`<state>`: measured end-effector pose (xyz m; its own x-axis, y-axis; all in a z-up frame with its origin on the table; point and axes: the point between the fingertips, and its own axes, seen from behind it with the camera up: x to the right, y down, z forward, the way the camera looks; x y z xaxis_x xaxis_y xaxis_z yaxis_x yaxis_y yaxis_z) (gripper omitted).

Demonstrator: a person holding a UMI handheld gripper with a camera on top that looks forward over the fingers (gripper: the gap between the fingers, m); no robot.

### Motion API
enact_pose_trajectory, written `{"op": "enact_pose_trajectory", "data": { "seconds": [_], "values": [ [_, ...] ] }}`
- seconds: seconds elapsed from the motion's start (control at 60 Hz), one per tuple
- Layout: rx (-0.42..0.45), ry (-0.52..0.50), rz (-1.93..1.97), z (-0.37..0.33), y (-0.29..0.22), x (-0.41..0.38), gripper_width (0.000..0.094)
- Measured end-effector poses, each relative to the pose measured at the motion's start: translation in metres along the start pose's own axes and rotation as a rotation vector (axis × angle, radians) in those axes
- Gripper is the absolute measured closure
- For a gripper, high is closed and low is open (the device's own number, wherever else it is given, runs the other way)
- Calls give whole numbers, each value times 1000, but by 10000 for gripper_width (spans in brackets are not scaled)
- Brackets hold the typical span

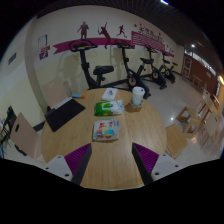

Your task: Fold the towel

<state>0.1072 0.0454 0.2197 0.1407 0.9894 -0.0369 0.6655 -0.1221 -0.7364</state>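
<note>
My gripper (112,160) hangs above the near part of a round wooden table (110,155). Its two fingers, with purple pads (77,156), stand wide apart with only bare tabletop between them. A folded towel with a colourful print (106,129) lies on the table just ahead of the fingers. Beyond it lies a green and white item (110,106) and a white cup (135,98) stands to the right of it.
Wooden chairs (25,140) stand around the table on both sides (192,118). Exercise bikes (103,73) line the far wall under a banner. A dark mat (63,113) lies on the floor to the left.
</note>
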Motion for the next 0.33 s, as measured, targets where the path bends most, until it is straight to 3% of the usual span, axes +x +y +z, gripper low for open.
{"op": "enact_pose_trajectory", "data": {
  "seconds": [0.333],
  "values": [
    [14,-12,-86,-6,3,-13,83]
  ]
}}
